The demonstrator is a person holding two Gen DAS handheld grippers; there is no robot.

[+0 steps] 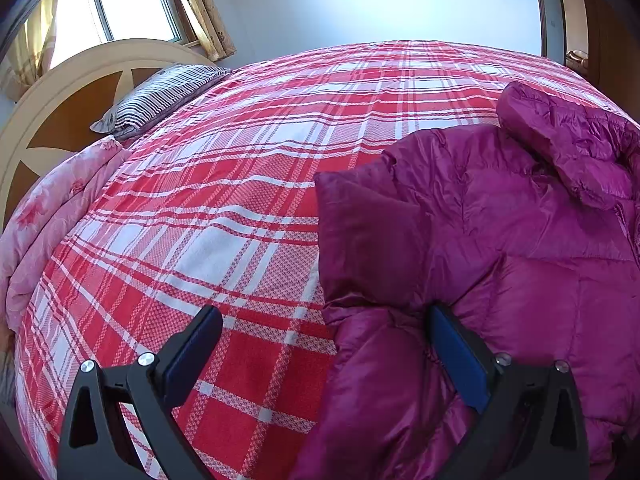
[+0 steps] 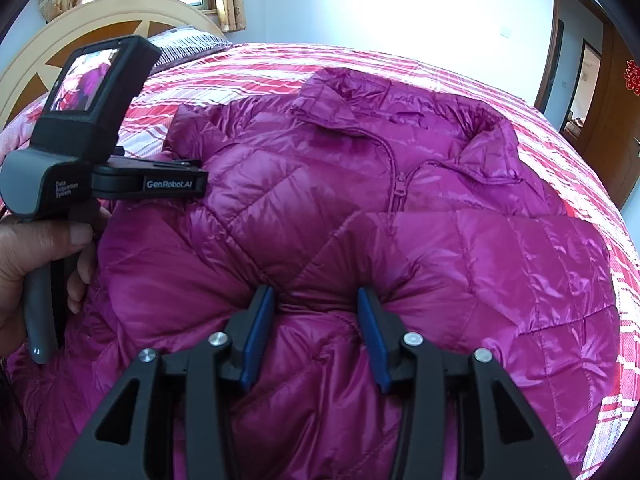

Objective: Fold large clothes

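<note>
A magenta quilted down jacket (image 2: 360, 208) lies front up on the red and white plaid bed (image 1: 208, 208), collar toward the far side, with a sleeve folded across its chest. My right gripper (image 2: 316, 300) has its jaws partly closed around a bulging fold of the jacket's lower part. My left gripper (image 1: 324, 320) is wide open at the jacket's left edge (image 1: 460, 240); its right finger presses on the fabric and its left finger hangs over bare bedspread. The left gripper's body (image 2: 100, 168) shows in the right wrist view, held by a hand.
A striped pillow (image 1: 160, 96) and a pink floral quilt (image 1: 52, 216) lie by the rounded headboard (image 1: 72, 92) at the left. A window with curtains is behind it. A brown door (image 2: 612, 120) stands at the right.
</note>
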